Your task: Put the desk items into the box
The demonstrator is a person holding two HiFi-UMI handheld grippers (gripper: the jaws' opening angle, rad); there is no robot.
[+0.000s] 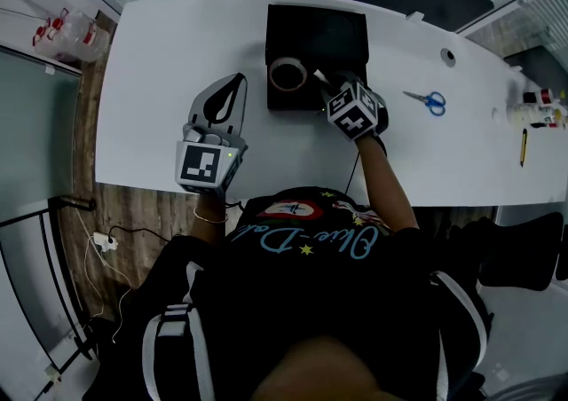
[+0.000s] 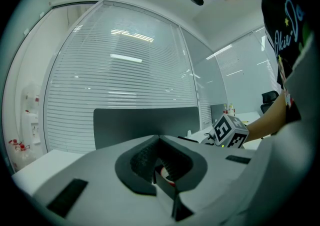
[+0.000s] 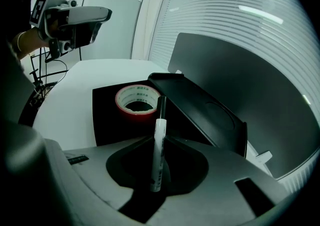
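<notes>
Right tool (image 3: 159, 139) around white marker (image 3: 157, 162), print illegible, above black box (image 3: 112, 117).

Table (image 1: 151, 80): white, long, rounded at the ends; a small round cable hole (image 1: 447, 56) sits towards its far right.
Floor (image 1: 133, 208): wood-look planks along the table's left and near side.
Power strip (image 1: 105, 240): white, lying on the floor, dark cables trailing from it.
Chair (image 1: 522, 253): black, at the right, near the table's front edge.
Blinds (image 2: 125, 80): white horizontal slats across the curved window.
Screen (image 3: 235, 80): dark grey panel upright along the table's far edge.
T-shirt (image 1: 311, 244): black, pale blue script and small stars.
</notes>
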